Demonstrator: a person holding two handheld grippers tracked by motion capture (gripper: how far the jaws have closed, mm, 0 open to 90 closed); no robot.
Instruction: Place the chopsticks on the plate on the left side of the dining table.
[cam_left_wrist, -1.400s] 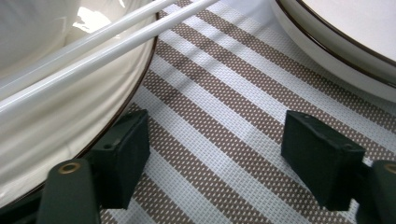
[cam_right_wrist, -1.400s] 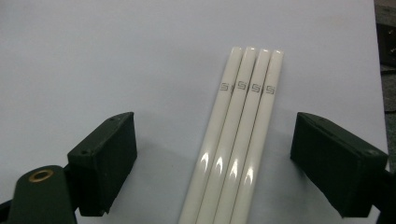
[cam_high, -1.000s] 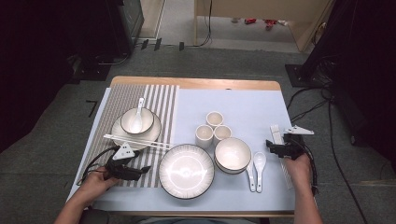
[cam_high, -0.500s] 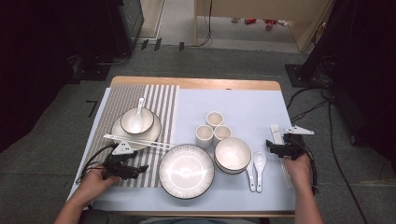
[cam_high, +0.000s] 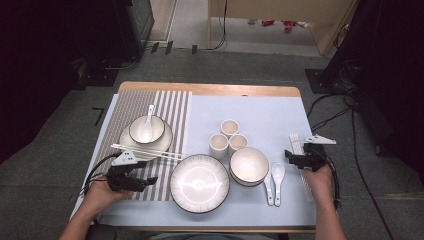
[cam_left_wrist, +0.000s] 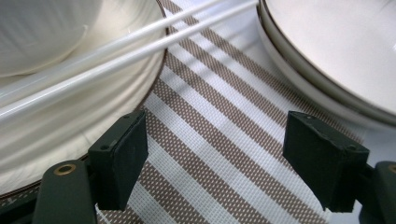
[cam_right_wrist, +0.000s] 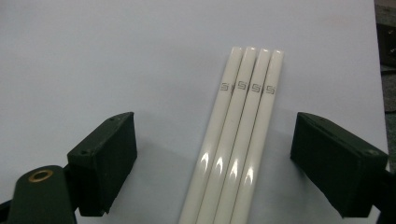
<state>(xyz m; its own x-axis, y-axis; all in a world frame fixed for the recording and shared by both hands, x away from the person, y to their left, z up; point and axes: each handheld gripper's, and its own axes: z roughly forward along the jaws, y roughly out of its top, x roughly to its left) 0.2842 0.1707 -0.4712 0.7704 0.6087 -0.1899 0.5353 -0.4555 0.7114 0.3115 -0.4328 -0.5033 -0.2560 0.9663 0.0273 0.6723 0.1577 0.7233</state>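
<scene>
Pale blue tablecloth: right gripper gapes over four cream glossy chopsticks, probably lining up a grab; left gripper has just been opening, nothing between its jaws.

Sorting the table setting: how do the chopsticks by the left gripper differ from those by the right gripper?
The left chopsticks are one pair, propped across the small plate's rim over the striped mat. The right chopsticks are four sticks, lying flat and tight together on the pale blue cloth. All are glossy white; neither set is gripped.

Three cups, two spoons, bowl
</scene>
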